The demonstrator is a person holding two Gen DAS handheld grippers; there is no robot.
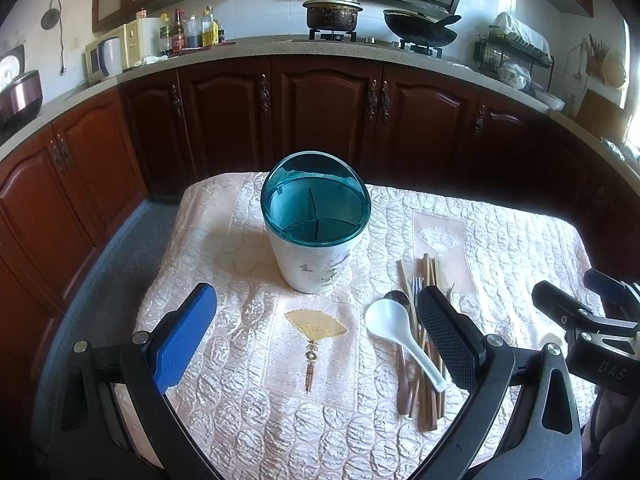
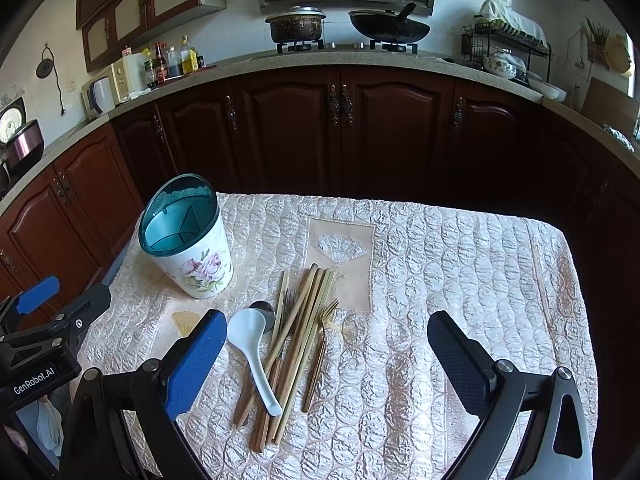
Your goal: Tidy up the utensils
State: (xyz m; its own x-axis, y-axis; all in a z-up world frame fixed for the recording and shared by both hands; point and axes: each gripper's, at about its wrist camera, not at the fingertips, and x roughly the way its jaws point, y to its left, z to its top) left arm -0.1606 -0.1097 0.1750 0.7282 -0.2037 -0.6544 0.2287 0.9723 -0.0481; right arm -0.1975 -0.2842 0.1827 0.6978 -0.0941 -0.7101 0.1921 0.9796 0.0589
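On a quilted worktop (image 2: 440, 248), the left tool (image 1: 316, 328) hangs wide open and empty before a floral utensil holder (image 1: 314, 220). Just right, a white spoon (image 2: 250, 340), bamboo chopsticks (image 2: 308, 312) and forks (image 2: 322, 344) lie piled; the right tool (image 2: 324, 344) gapes wide above them.

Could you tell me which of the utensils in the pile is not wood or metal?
The white ladle-style spoon, lying on top at the pile's left edge; the chopsticks are wooden and the forks metallic.
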